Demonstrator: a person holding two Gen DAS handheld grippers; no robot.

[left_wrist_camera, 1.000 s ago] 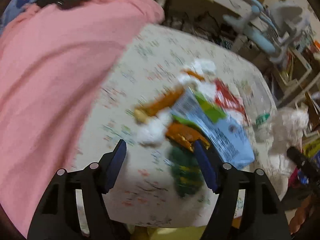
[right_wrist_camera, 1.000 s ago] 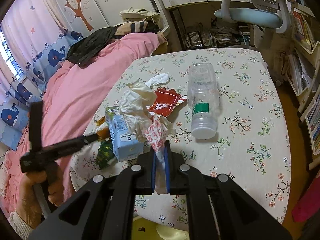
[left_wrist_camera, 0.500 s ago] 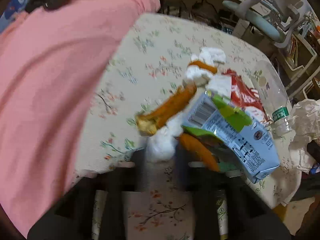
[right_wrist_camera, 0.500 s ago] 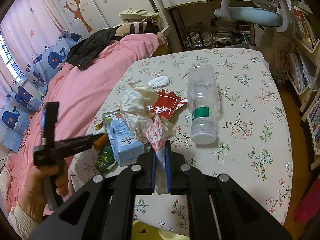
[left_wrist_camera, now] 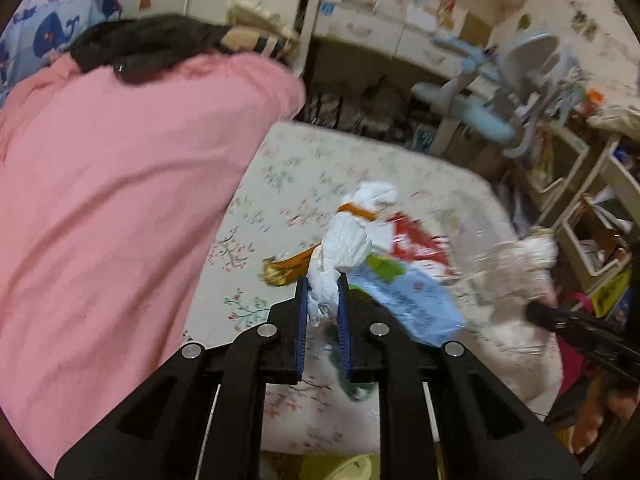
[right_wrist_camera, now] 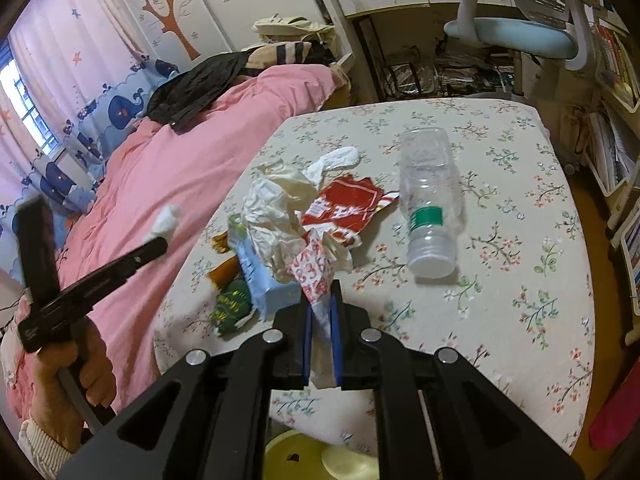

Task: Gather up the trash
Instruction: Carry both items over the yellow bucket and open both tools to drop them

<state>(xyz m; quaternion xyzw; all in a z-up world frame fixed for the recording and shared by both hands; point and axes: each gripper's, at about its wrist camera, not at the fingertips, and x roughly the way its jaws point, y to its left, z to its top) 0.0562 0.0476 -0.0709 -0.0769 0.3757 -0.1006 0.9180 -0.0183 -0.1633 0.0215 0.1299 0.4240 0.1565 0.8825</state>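
Plainly the left gripper (left_wrist_camera: 323, 300), whose jaws have just been closing, pinches a soft, featherweight white tissue wad (left_wrist_camera: 344, 248) at its tail, while the right gripper (right_wrist_camera: 322, 316) clamps a limp plastic bag (right_wrist_camera: 276, 220) by its printed corner.

White tissue (left_wrist_camera: 344, 248) sits between the blue pads (left_wrist_camera: 303, 320) of the black left gripper (left_wrist_camera: 323, 318), and the black right gripper (right_wrist_camera: 322, 334), blue-padded too, pinches a white wrapper (right_wrist_camera: 314, 276) printed with red figures. The tablecloth (right_wrist_camera: 500, 320) is cream with small pink, green and grey flower sprigs, and on it lie a red-and-white packet (right_wrist_camera: 344, 208), a light blue carton (right_wrist_camera: 264, 276), a dark green wrapper with yellow print (right_wrist_camera: 232, 306) and a clear bottle (right_wrist_camera: 430, 200) with a green label. Beside it spreads a plain pink blanket (right_wrist_camera: 168, 168), with blue whales on the curtain (right_wrist_camera: 124, 108) behind.
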